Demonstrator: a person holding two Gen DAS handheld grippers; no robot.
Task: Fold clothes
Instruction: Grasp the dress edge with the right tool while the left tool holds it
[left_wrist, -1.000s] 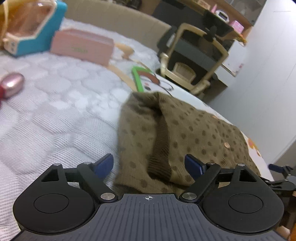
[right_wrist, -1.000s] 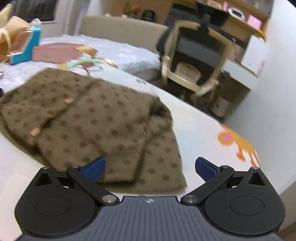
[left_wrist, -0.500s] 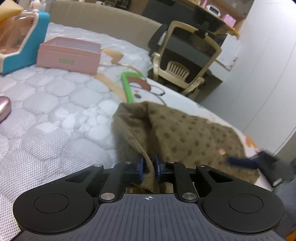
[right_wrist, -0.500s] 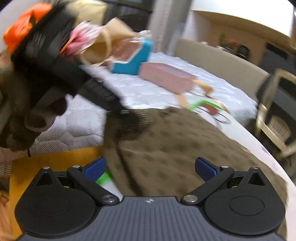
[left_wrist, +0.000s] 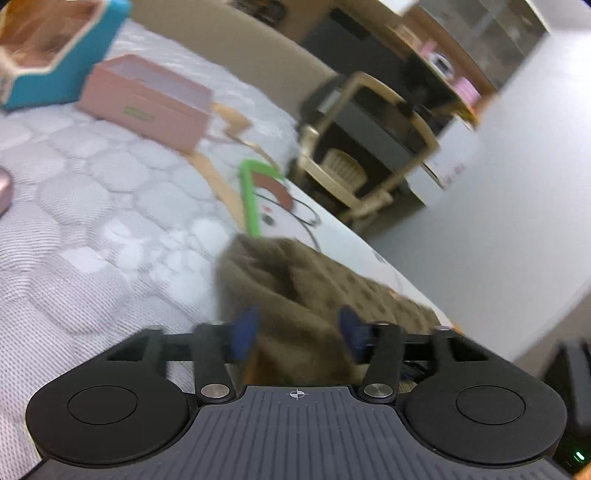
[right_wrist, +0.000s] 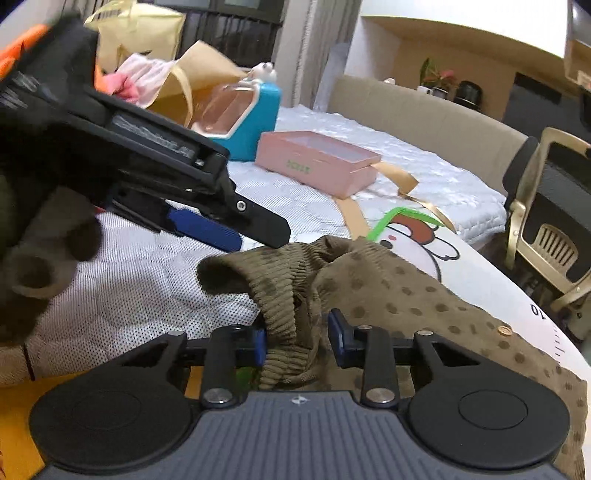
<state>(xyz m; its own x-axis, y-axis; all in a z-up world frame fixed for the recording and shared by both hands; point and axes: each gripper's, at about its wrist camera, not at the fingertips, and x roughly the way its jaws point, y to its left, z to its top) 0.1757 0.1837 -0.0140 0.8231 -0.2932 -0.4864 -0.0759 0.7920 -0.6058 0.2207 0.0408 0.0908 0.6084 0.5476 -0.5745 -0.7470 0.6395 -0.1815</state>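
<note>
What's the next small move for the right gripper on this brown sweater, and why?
Probably close the right gripper the rest of the way on the ribbed edge of the brown sweater. Its jaws straddle that bunched edge but do not look fully pinched, and the left gripper is open, so nothing seems to hold the cloth firmly enough for a fold.

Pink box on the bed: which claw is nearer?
Left. The left claw hangs over the far edge of the sweater, with the pink box beyond it. The right claw sits at the sweater's near edge, farther back.
</note>
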